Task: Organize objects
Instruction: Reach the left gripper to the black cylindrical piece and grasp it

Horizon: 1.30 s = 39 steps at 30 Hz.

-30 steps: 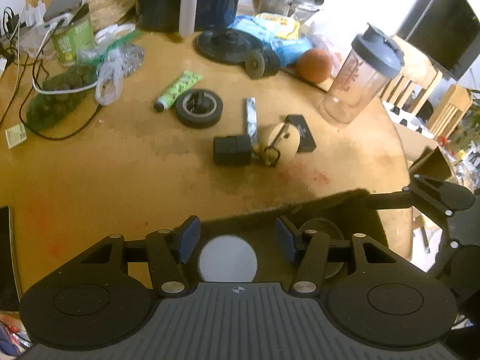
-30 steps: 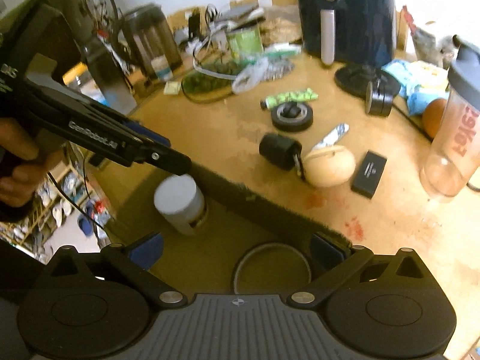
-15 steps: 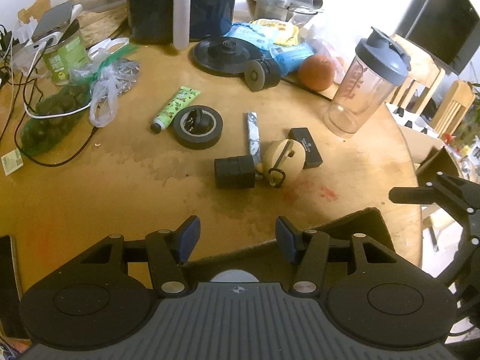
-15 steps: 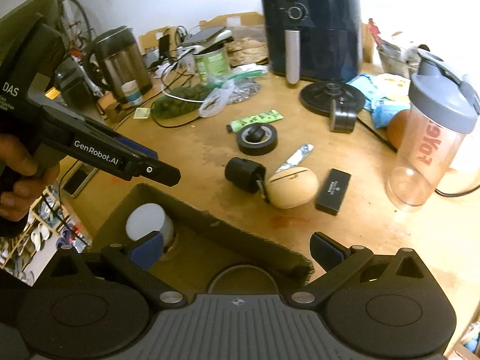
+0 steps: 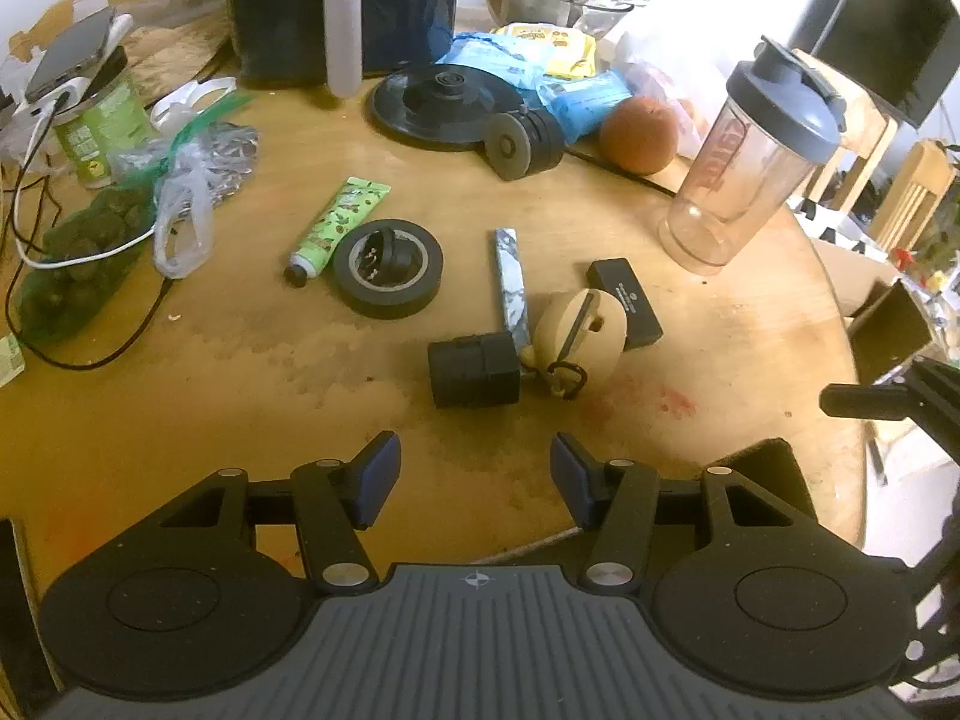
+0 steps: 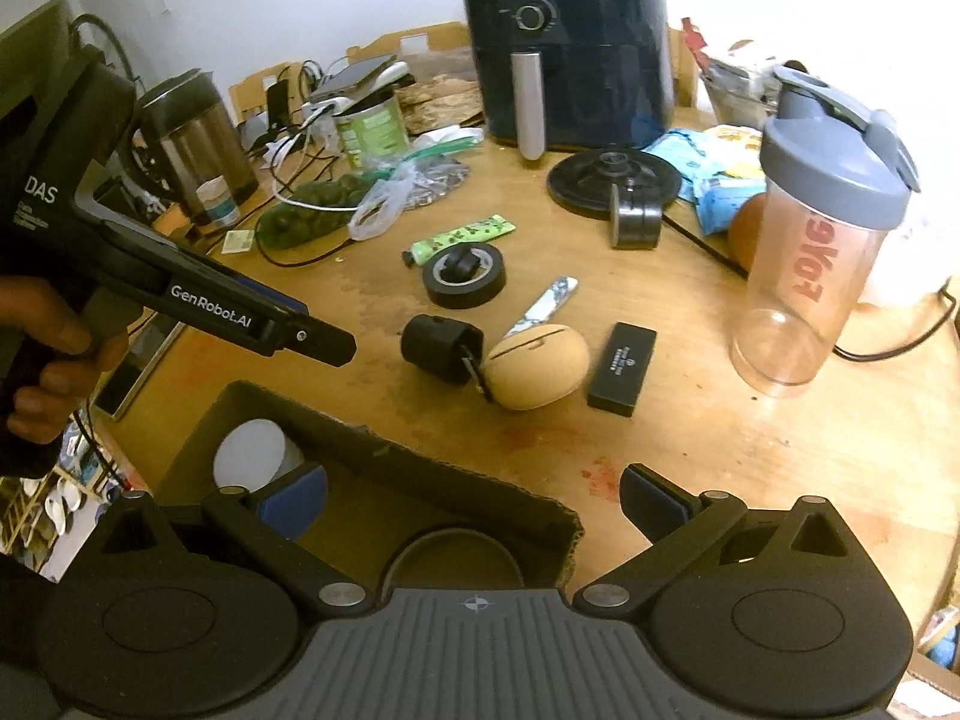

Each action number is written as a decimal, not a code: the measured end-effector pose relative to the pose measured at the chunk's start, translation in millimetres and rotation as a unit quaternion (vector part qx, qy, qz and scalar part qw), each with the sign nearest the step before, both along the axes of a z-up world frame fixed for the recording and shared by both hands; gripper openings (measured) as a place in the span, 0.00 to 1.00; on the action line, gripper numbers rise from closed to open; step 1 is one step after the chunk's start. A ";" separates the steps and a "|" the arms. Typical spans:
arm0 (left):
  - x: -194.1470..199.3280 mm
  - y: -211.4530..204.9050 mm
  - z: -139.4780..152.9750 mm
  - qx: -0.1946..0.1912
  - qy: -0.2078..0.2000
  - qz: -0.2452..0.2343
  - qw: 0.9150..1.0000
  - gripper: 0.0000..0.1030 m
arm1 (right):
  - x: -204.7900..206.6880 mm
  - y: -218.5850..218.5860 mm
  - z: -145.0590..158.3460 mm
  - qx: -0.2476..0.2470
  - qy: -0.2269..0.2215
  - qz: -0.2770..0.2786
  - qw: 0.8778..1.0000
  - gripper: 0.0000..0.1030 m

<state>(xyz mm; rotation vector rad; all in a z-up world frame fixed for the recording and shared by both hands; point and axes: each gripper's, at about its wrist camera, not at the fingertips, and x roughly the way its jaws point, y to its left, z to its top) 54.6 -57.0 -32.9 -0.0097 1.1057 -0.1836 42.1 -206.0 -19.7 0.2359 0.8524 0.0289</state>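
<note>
Scattered objects crowd the worktop point(image 5: 180, 420): from the left wrist, a tape roll point(image 5: 387, 276), black cylinder point(image 5: 474, 368) touching a tan case point(image 5: 579, 336), and shaker bottle point(image 5: 750, 162) lie beyond the left gripper point(image 5: 474, 474), jaws spread and empty. From the right wrist, the right gripper point(image 6: 474, 504), jaws spread, hangs over a cardboard box point(image 6: 420, 468) holding a white lid point(image 6: 251, 457).

Black cylinder point(image 5: 473, 371) on its side – touching tan egg-shaped case point(image 5: 576, 339).

Worn wooden table point(image 5: 240, 372), cardboard box point(image 6: 456, 474)
</note>
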 end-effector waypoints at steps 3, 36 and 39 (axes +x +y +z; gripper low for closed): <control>6.4 -1.6 -3.4 0.002 0.003 -0.004 1.000 0.53 | -0.6 -3.3 -1.0 0.002 0.003 -0.010 1.000 1.00; 68.6 -16.2 -53.5 0.004 0.037 0.002 0.999 0.52 | -27.1 -26.0 -3.3 -0.001 0.024 -0.119 0.993 1.00; 70.5 -13.8 -56.8 -0.003 0.039 0.005 0.999 0.44 | -28.9 -27.2 -2.9 -0.001 0.025 -0.123 0.992 1.00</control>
